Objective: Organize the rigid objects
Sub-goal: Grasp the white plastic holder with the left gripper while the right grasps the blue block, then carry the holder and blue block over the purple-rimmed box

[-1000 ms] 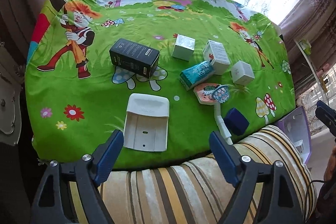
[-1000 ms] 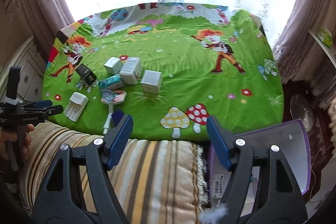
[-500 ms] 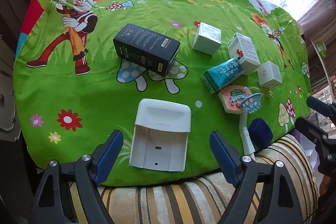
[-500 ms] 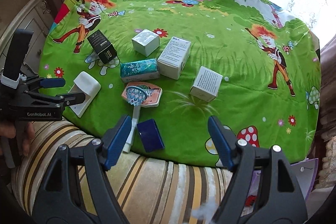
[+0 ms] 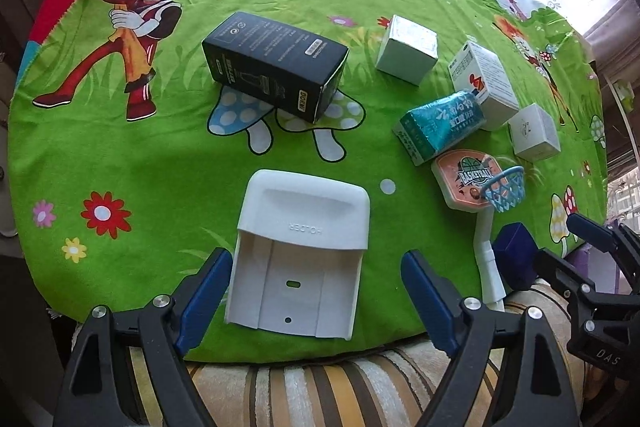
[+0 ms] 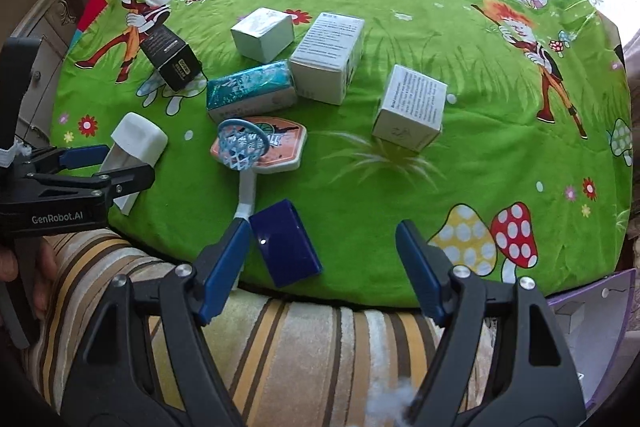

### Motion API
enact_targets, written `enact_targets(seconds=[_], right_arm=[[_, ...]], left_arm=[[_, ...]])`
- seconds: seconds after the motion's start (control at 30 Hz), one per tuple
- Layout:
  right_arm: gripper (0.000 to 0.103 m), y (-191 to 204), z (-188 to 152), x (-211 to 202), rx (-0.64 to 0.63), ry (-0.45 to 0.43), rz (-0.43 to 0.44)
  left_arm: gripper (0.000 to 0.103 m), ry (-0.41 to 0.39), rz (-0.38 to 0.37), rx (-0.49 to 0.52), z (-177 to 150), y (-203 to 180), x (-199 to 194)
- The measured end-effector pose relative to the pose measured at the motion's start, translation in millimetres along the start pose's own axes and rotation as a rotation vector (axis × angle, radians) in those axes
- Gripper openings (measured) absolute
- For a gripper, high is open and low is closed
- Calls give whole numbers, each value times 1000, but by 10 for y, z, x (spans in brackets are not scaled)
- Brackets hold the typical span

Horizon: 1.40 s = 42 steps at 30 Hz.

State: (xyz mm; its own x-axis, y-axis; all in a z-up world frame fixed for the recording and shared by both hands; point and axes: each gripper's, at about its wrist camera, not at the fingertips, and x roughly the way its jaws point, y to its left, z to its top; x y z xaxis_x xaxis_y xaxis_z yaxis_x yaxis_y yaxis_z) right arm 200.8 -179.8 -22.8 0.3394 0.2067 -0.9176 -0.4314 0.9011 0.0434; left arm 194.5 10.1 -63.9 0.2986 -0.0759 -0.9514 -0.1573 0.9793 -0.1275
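Observation:
My left gripper (image 5: pixel 316 291) is open, its blue pads on either side of a white plastic holder (image 5: pixel 300 255) at the table's near edge; the holder also shows in the right wrist view (image 6: pixel 134 151). My right gripper (image 6: pixel 320 261) is open, low over the near edge, with a dark blue box (image 6: pixel 286 243) between its pads near the left one. A toy basketball hoop (image 6: pixel 256 147) lies beside it. A black box (image 5: pixel 276 65), a teal box (image 5: pixel 440 125) and three white boxes (image 6: pixel 262 35) (image 6: pixel 328 57) (image 6: pixel 410 107) lie further out.
The table carries a green cartoon cloth (image 5: pixel 120 147). A striped cushion (image 6: pixel 300 339) lies along the near edge under both grippers. A purple-rimmed container (image 6: pixel 592 323) stands at the lower right. Curtains and a bright window are behind the table.
Both grippers have moved forward and down toward the table. The left now straddles the white holder; the right has swung left to the dark blue box. Both stay open.

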Motion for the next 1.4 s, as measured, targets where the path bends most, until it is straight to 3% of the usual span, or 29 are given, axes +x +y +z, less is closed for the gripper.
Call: enact_targets(seconds=[0.13,0.27,0.4,0.5,0.77,1.0,1.27,1.4], right_arm=[[74,133,-12,88,-73,23,-28],[57,193,-15,218,-103,62,-23],[42,179,-20,330,-96,96,5],[32,190,-35,320,-102,88,17],[31,134,-101,196,-81,28,46],[31,13,-143,-79,-57,-61,50],[31,-112,-221,-336,3,-152,72],[31,-227,-272,-477,41,-201,83]], left_arm=[[87,2,10,10,-44,-18,73],[85,-20,34,44,-62,-78,76],[65,-41,73,74,-48,-163,80],[65,-47,69,90,-48,-241,78],[64,-81,48,77,-107,-222,-8],[64,-188,49,82,-245,-255,-369],[64,-247,18,138,-274,-566,-673],[64,-251,-32,177,-295,-796,-719]])
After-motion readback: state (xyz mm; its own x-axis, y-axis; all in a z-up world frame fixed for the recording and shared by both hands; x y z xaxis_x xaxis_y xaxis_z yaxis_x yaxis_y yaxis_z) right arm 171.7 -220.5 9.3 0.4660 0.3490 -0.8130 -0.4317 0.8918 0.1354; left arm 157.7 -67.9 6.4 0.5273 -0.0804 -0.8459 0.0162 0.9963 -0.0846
